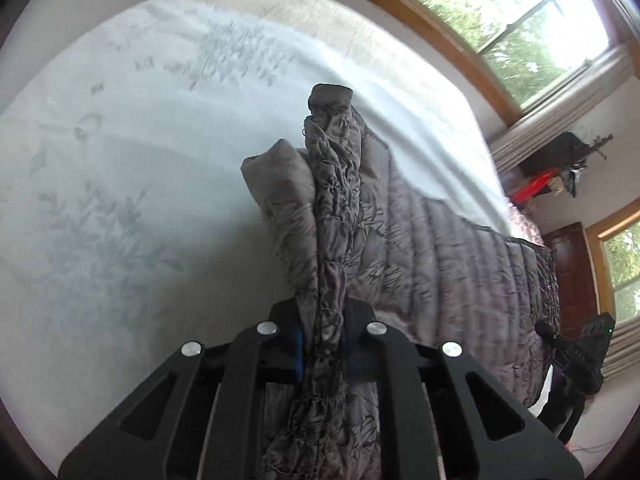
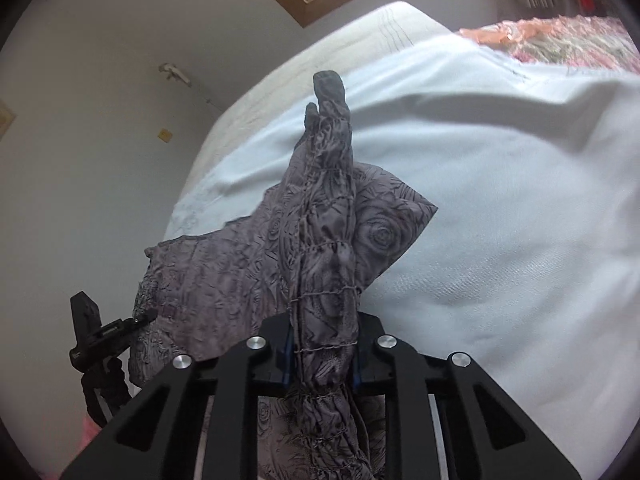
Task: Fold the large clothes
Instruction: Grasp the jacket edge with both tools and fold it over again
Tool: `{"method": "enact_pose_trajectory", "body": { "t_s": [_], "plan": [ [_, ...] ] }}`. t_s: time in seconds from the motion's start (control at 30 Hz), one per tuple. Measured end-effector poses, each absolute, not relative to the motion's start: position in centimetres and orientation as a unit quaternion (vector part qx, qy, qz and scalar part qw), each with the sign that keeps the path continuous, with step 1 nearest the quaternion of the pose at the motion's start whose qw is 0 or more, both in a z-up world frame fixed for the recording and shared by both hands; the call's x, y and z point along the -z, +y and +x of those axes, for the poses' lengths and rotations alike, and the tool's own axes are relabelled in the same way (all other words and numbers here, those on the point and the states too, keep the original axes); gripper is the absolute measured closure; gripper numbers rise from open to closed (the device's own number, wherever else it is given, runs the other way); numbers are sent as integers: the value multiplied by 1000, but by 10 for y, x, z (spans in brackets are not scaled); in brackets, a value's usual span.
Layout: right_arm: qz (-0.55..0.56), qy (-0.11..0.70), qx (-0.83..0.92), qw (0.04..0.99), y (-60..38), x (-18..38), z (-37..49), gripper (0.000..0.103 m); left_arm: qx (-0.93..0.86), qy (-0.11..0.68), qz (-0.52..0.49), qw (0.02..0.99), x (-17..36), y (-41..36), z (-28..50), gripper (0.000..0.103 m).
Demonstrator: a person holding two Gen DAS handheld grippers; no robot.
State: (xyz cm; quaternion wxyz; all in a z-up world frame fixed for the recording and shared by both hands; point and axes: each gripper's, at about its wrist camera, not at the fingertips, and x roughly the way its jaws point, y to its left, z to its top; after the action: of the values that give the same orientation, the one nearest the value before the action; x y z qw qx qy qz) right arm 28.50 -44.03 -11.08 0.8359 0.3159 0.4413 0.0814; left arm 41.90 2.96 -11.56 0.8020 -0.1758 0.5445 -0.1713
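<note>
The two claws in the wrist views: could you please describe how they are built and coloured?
The left claw and right claw look alike: matte black angular frames with cut-out slots, four round silver bolts across each, and blue pads on the inner faces. In the right wrist view the other claw shows as a black block above a dark ridged handle. No sleeves or cables are visible.

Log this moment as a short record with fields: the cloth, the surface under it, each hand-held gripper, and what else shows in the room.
garment: grey quilted fabric with a rose print, bunched at both gripped edges
surface: bed with a pale blue-white floral sheet
left hand-held gripper: shut on a gathered edge of the fabric
right hand-held gripper: shut on another gathered edge
fabric position: stretched between the two grippers, partly lifted off the sheet
background: wood-framed window, pink floral bedding
</note>
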Motion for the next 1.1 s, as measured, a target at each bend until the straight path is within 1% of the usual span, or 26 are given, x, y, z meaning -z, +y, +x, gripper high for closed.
{"method": "enact_pose_trajectory", "body": {
  "t_s": [0.27,0.33,0.37,0.47,0.67,0.77,0.87,1.0,1.1],
  "plan": [
    [293,438,-98,844,-418,49,207,84,207,519,-142,817,43,18,372,93],
    [288,442,-103,843,-411,41,185,84,210,520,-133,817,30,21,359,93],
    [287,444,-106,842,-408,38,173,84,217,507,-132,824,28,22,358,93],
    [291,450,-110,837,-404,35,136,84,217,512,-121,822,25,26,340,93],
    [295,474,-103,823,-387,50,80,84,214,524,-107,817,45,35,314,92],
    [299,494,-90,811,-378,76,66,84,207,530,-108,816,63,38,317,92],
    [290,507,-69,809,-371,98,61,84,192,530,-76,822,88,35,321,92],
    [277,529,-27,802,-370,127,61,81,168,543,-51,821,117,33,332,89],
    [263,537,-10,801,-367,147,65,76,158,550,-36,819,140,31,343,85]
  ]
}}
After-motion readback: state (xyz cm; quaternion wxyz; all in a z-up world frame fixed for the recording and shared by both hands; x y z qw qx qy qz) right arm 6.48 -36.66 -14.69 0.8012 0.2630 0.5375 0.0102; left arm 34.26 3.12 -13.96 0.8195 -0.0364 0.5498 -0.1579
